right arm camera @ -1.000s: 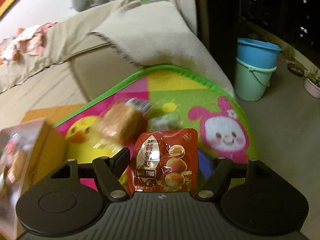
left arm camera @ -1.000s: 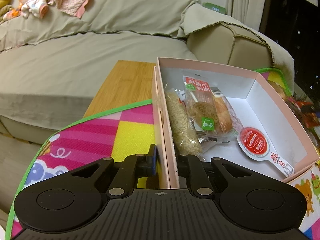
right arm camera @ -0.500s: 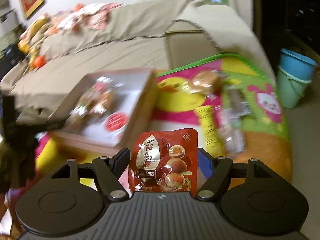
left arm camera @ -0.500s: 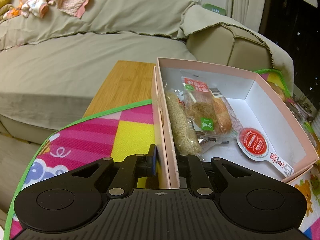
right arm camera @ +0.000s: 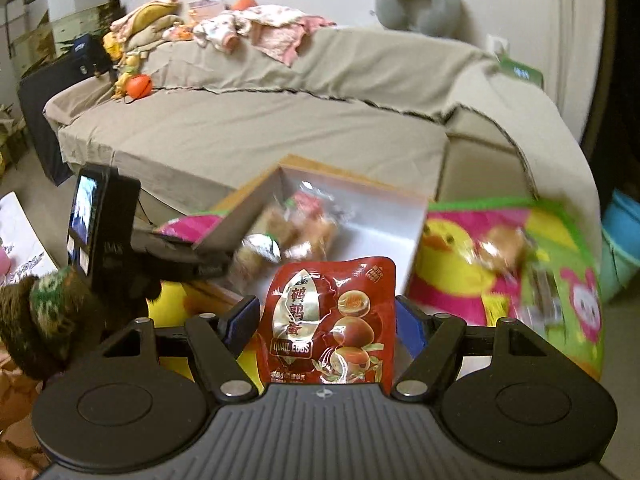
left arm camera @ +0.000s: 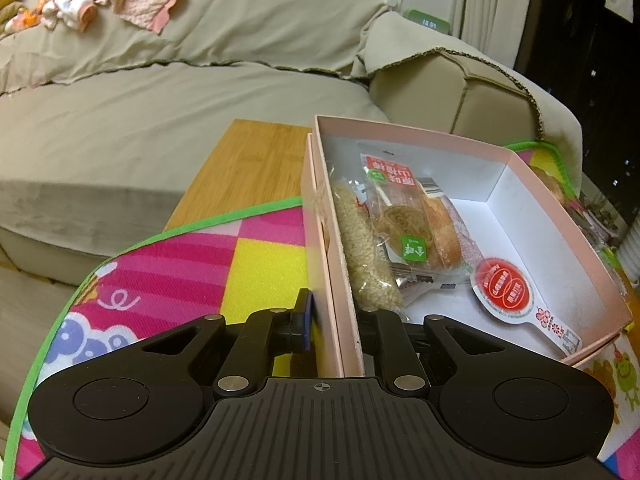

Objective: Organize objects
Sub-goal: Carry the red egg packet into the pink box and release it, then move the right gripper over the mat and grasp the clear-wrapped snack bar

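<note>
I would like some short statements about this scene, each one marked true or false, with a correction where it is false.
1. The right gripper holds a red foil packet of quail eggs. True.
2. The left gripper is closed on the near wall of the pink cardboard box. True.
3. The pink cardboard box is empty. False: it holds several wrapped snacks, among them a long sesame-coated bar and a round red-lidded cup.
4. The box stands on the beige sofa. False: it rests on the colourful cartoon mat and a wooden tabletop, in front of the sofa.
5. A grey neck pillow lies on top of the sofa back. True.
</note>
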`<action>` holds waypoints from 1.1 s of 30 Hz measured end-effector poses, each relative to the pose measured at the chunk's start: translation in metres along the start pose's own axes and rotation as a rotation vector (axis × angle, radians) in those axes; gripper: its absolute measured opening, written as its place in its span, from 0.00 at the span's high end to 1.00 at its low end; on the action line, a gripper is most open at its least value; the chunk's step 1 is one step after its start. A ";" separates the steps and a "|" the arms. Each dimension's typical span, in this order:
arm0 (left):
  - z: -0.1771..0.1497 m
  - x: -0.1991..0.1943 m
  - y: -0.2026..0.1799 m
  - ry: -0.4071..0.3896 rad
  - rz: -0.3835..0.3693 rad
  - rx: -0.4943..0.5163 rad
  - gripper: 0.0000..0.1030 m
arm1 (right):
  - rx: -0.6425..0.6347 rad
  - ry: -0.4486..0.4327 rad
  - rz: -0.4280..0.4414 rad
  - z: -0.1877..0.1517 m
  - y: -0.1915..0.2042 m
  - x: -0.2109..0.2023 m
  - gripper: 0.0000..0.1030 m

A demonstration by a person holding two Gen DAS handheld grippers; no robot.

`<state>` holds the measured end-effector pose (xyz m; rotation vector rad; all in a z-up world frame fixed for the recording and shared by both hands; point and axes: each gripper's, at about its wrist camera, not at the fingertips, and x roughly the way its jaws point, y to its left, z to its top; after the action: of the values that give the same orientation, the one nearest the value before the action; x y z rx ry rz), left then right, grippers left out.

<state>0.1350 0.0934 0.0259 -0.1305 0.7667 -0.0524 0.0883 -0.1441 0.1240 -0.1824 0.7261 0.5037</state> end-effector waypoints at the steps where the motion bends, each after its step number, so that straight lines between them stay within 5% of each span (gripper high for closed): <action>1: 0.000 0.000 0.000 0.000 -0.001 -0.001 0.86 | -0.011 -0.008 0.000 0.005 0.003 0.004 0.29; 16: 0.000 0.000 0.001 0.000 -0.002 -0.001 0.85 | 0.117 -0.049 0.061 0.052 0.003 0.070 0.27; 26: 0.000 0.000 0.001 -0.001 -0.002 0.000 0.85 | 0.218 -0.037 0.054 0.038 -0.032 0.070 0.23; 33: -0.001 0.000 0.001 0.000 -0.001 0.001 0.86 | 0.264 -0.027 -0.052 0.009 -0.071 0.054 0.22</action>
<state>0.1340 0.0940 0.0249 -0.1297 0.7661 -0.0538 0.1633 -0.1823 0.0939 0.0519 0.7521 0.3566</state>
